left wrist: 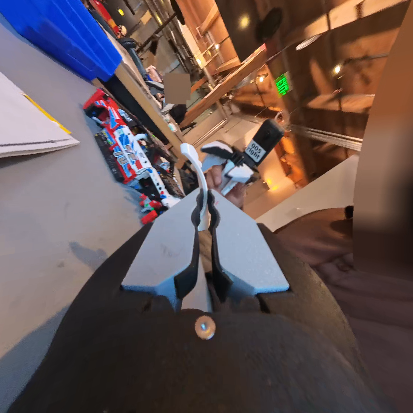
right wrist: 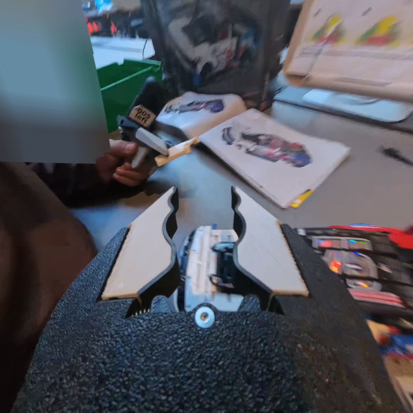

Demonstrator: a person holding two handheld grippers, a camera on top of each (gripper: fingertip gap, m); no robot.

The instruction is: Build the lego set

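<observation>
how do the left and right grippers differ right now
The left gripper is shut on a curved white lego piece, while the right gripper stands open with nothing gripped between its fingers. The left gripper is raised and tilted, pointing off past the table's edge; the right gripper points across the grey table, above part of the lego model. Both have pale fingers with wavy black inner edges on a black body.

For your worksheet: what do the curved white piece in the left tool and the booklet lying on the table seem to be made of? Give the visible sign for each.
Curved white piece: probably hard plastic, smooth and slightly glossy; it keeps a thin moulded arc while pinched in the left tool.
Booklet: paper, matt with colour printing; flat thin pages, with a stacked edge showing.
</observation>
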